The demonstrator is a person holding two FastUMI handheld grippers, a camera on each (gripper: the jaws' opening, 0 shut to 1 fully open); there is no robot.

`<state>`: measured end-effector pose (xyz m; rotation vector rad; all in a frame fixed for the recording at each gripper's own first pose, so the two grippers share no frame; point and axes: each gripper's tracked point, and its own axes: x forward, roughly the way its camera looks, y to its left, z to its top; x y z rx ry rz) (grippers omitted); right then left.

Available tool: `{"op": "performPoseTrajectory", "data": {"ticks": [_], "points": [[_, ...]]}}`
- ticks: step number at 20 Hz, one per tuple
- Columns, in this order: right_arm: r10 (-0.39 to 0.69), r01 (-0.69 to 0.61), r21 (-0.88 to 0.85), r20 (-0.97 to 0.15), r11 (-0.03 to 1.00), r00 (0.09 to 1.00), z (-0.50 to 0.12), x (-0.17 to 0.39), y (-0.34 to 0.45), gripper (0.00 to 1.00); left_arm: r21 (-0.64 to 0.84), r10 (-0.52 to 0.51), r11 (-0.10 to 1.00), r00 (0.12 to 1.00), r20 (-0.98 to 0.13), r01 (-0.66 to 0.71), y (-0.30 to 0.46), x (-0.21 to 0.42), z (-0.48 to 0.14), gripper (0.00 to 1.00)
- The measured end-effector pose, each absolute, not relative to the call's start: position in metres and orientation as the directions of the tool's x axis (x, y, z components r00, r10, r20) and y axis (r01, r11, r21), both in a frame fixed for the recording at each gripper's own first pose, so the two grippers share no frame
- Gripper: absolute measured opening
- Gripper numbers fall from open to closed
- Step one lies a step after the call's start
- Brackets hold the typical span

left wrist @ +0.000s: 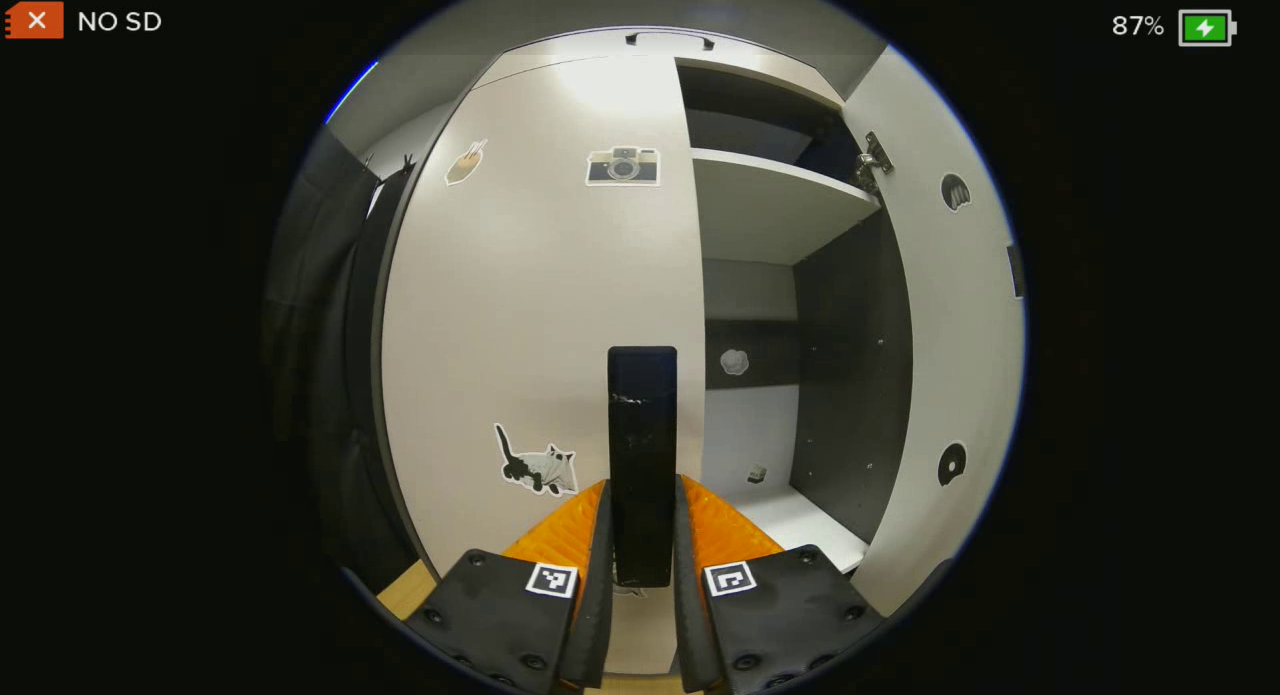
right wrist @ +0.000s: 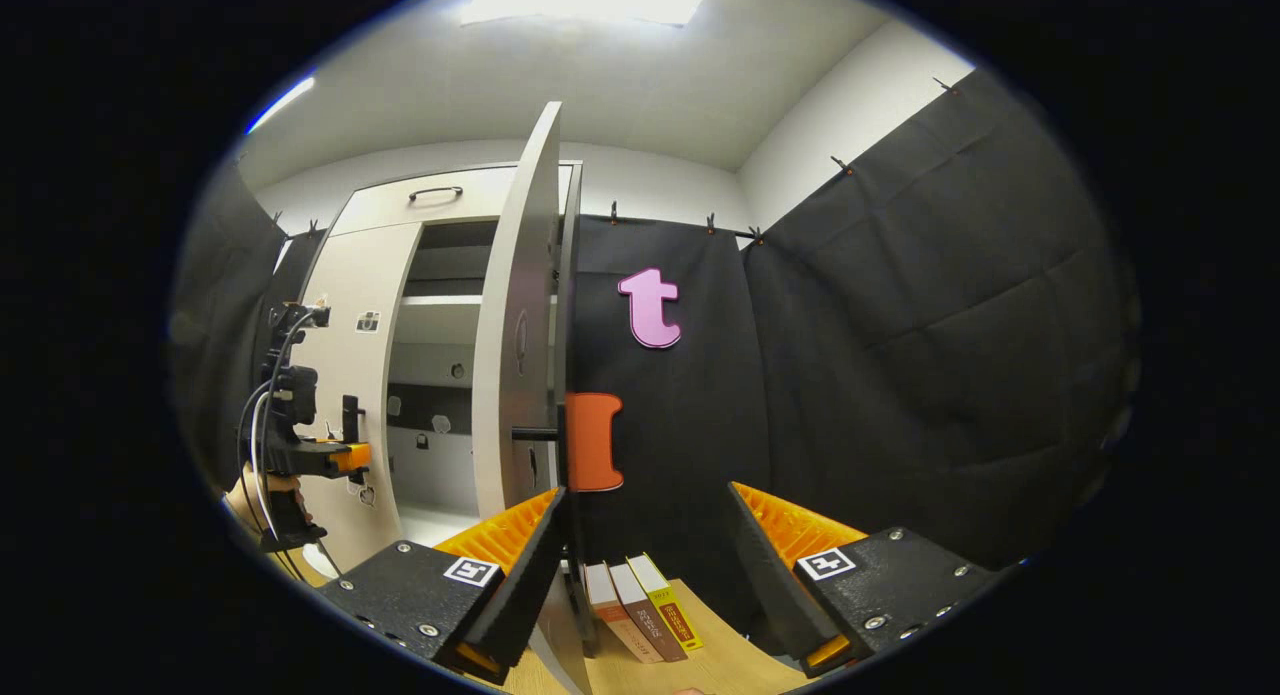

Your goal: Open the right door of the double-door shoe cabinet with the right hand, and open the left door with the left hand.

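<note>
Already the right door [right wrist: 515, 355] stood swung wide at centre frame in the right gripper view, edge-on, with the right gripper [right wrist: 645, 565] spread open and empty just past it. The left door [left wrist: 540, 305] was closed, filling the frame's left half. Its upright handle [left wrist: 642, 455] ran vertically between the fingers of the left gripper [left wrist: 642, 565], which looked clenched on it, ready to pull.

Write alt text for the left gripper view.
The left hand-held gripper is shut on the black handle of the closed left door. Beside it the right door stands open, showing a white shelf inside the shoe cabinet.
</note>
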<state>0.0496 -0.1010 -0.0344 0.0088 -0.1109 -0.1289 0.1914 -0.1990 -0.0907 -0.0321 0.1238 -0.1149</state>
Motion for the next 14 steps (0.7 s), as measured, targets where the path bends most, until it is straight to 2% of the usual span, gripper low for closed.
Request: {"op": "performPoseTrajectory", "data": {"ticks": [7,14], "points": [[-0.105,0.104,0.009,0.124,0.995,0.987,-0.026,0.051,-0.089,0.93,-0.047,-0.197,0.98,0.972,-0.127,0.192,-0.197,0.184,-0.092,0.11],[-0.091,0.088,0.026,0.121,0.996,0.988,-0.019,0.034,-0.067,0.93,-0.068,-0.257,0.966,0.957,-0.133,0.25,-0.191,0.179,-0.092,0.12]]}}
